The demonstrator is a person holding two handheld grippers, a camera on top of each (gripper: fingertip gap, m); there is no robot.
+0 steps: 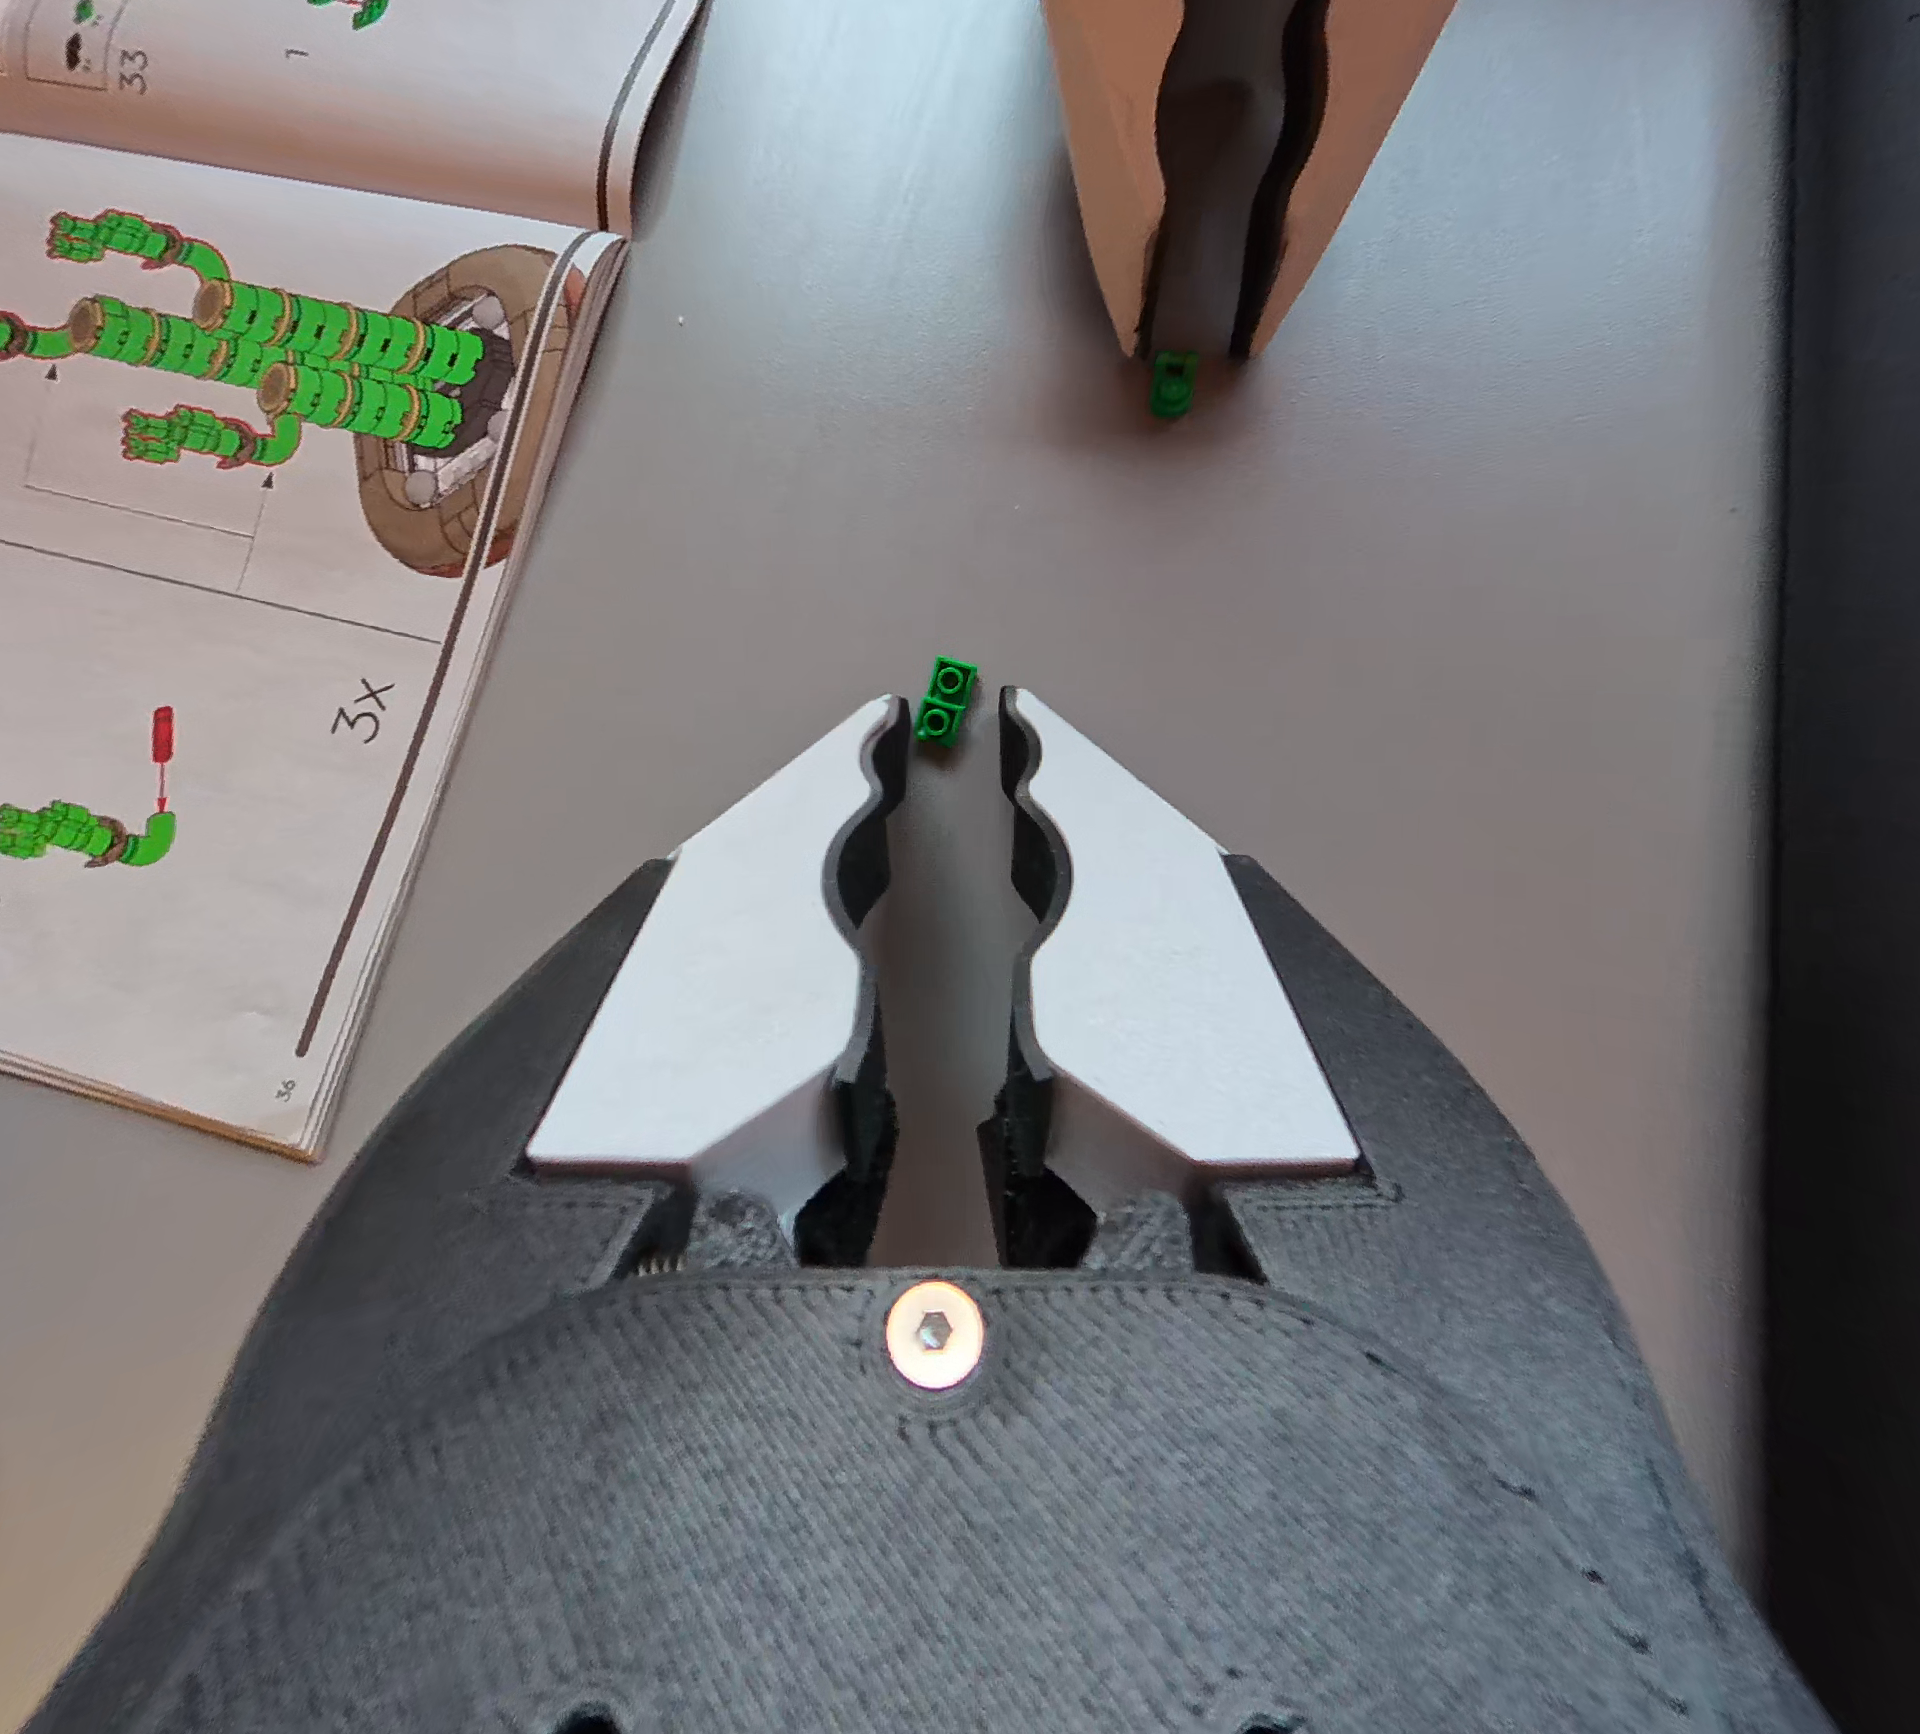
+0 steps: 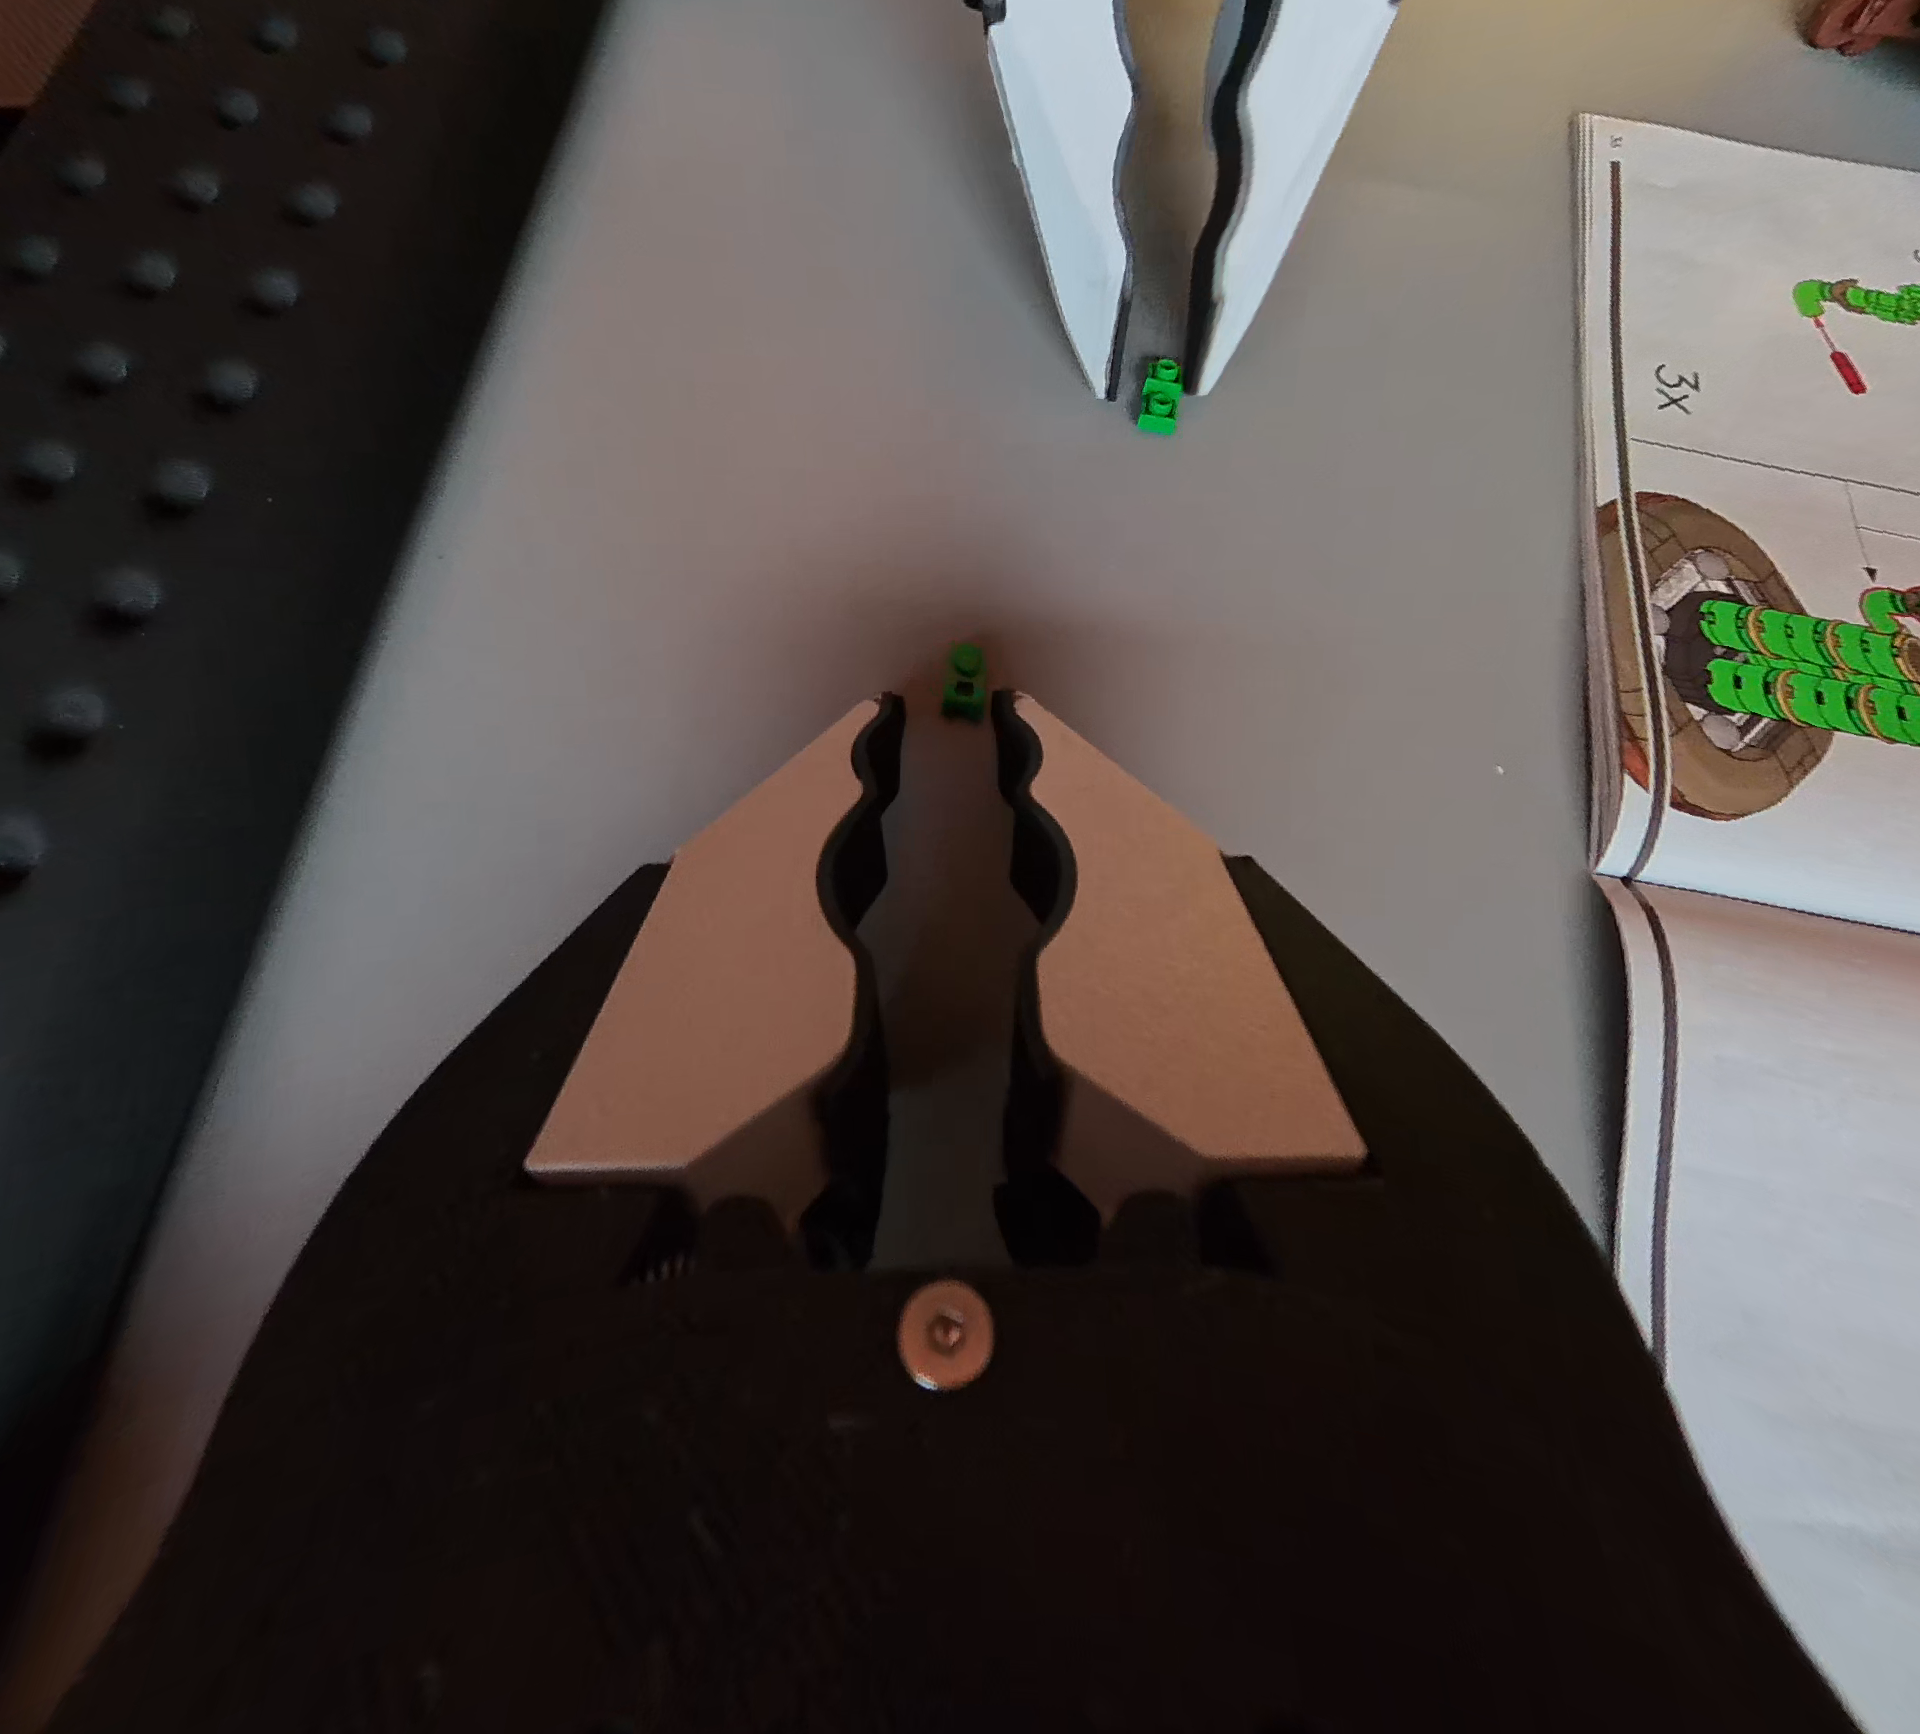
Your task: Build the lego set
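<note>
A small green two-stud Lego piece (image 1: pixel 945 699) lies on the grey table (image 1: pixel 1351 749) between the tips of my left gripper (image 1: pixel 951 702). The jaws stand slightly apart, wider than the piece, which sits close to the left fingertip (image 1: pixel 883 723). A second small green piece (image 2: pixel 964 682) lies on the table at the tips of my right gripper (image 2: pixel 943 700), whose jaws also stand apart around it. Each gripper faces the other: the right gripper (image 1: pixel 1193 349) shows with its piece (image 1: pixel 1174 383), and the left gripper (image 2: pixel 1158 389) with its piece (image 2: pixel 1158 408).
An open instruction booklet (image 1: pixel 312 437) lies to the left of my left gripper and also shows in the right wrist view (image 2: pixel 1766 645). A black studded mat (image 2: pixel 208 334) borders the table beyond my right gripper. A small brown object (image 2: pixel 1860 11) sits behind the booklet.
</note>
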